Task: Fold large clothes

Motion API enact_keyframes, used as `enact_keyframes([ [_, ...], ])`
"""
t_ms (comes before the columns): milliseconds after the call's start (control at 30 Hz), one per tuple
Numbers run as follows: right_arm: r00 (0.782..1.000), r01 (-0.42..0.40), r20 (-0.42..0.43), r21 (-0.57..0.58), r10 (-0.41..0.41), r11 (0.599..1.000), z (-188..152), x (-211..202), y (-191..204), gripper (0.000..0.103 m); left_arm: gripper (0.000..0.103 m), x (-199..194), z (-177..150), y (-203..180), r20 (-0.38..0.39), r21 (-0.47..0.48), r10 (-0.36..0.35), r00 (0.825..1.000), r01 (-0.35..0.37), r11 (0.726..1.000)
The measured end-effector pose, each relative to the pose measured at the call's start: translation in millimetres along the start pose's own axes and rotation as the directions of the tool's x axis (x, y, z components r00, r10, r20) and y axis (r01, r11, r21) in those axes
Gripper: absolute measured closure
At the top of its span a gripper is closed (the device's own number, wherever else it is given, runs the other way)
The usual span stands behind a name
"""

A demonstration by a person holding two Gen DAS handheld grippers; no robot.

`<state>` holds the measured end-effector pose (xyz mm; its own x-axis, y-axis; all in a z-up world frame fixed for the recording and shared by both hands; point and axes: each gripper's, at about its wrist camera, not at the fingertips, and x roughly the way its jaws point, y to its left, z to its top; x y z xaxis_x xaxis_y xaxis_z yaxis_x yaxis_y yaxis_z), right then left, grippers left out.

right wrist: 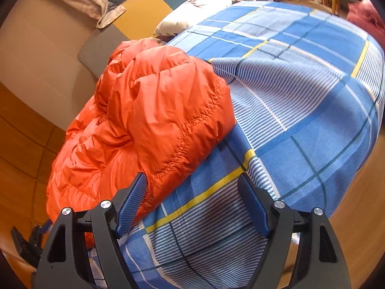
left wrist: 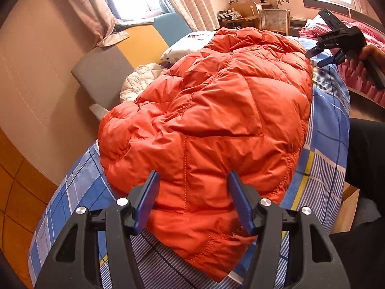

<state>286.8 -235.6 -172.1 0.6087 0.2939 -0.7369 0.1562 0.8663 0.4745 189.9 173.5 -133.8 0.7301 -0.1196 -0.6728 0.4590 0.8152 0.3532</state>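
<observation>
A large orange quilted down jacket (left wrist: 211, 110) lies in a folded heap on a bed with a blue plaid sheet (left wrist: 327, 144). My left gripper (left wrist: 193, 180) is open and empty, its blue fingers either side of the jacket's near end, just above it. My right gripper (right wrist: 192, 183) is open and empty over the sheet (right wrist: 300, 101), its left finger beside the jacket's stitched edge (right wrist: 158, 110). In the left wrist view the right gripper (left wrist: 320, 56) is held in a hand at the jacket's far right side.
A white pillow (left wrist: 185, 45) and a white quilted cloth (left wrist: 142, 79) lie at the bed's head, by a grey, yellow and blue headboard (left wrist: 134, 48). A cardboard sheet (left wrist: 36, 72) leans at left. A pink bedspread (left wrist: 361, 48) is at right, a desk and chair (left wrist: 272, 19) beyond.
</observation>
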Motion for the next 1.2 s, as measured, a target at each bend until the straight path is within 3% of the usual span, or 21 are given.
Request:
enact_keyframes([
  [100, 1.000, 0.021, 0.008, -0.033, -0.020, 0.999, 1, -3, 5, 0.025, 0.043, -2, -1, 3, 0.003, -0.040, 0.010, 1.000, -0.010, 0.999],
  [167, 0.999, 0.040, 0.018, -0.057, -0.039, 0.998, 2, -5, 8, 0.025, 0.043, -6, 0, 9, 0.007, -0.120, 0.028, 1.000, -0.027, 0.992],
  [233, 0.999, 0.049, 0.022, -0.072, -0.047, 0.996, 2, -6, 9, 0.025, 0.043, -13, 1, 18, 0.024, -0.213, 0.049, 0.998, -0.043, 0.976],
  [300, 0.996, 0.080, 0.042, -0.091, -0.076, 0.993, 2, -9, 12, 0.025, 0.043, -21, 5, 30, 0.021, -0.323, 0.111, 0.994, -0.099, 0.941],
  [400, 0.990, 0.119, 0.099, -0.150, -0.105, 0.981, 1, -20, 23, 0.025, 0.042, -27, 9, 42, -0.058, -0.487, 0.211, 0.976, -0.213, 0.847],
  [433, 0.985, 0.138, 0.124, -0.172, -0.117, 0.975, 1, -24, 28, 0.025, 0.042, -30, 10, 44, -0.094, -0.549, 0.243, 0.965, -0.255, 0.796],
  [467, 0.981, 0.151, 0.147, -0.187, -0.124, 0.971, 1, -28, 32, 0.025, 0.041, -32, 10, 46, -0.117, -0.591, 0.259, 0.959, -0.277, 0.758],
  [500, 0.978, 0.161, 0.164, -0.197, -0.129, 0.967, 1, -31, 35, 0.025, 0.041, -35, 9, 47, -0.133, -0.657, 0.273, 0.953, -0.291, 0.696],
  [567, 0.970, 0.184, 0.202, -0.231, -0.138, 0.955, 1, -35, 45, 0.025, 0.041, -36, 8, 47, -0.159, -0.729, 0.276, 0.948, -0.301, 0.615],
  [600, 0.968, 0.184, 0.212, -0.248, -0.132, 0.951, 1, -37, 50, 0.025, 0.041, -36, 10, 45, -0.172, -0.743, 0.283, 0.944, -0.313, 0.592],
  [733, 0.971, 0.171, 0.214, -0.322, -0.104, 0.931, 5, -30, 74, 0.025, 0.041, -23, 14, 35, -0.198, -0.781, 0.265, 0.944, -0.315, 0.539],
  [933, 0.983, 0.144, 0.158, -0.379, -0.090, 0.914, 1, 1, 95, 0.025, 0.049, 9, 6, 28, -0.277, -0.798, 0.207, 0.938, -0.344, 0.494],
  [1200, 0.990, 0.135, 0.087, -0.374, -0.110, 0.918, -8, 39, 87, 0.023, 0.048, 39, -6, 24, -0.320, -0.820, 0.165, 0.933, -0.360, 0.446],
])
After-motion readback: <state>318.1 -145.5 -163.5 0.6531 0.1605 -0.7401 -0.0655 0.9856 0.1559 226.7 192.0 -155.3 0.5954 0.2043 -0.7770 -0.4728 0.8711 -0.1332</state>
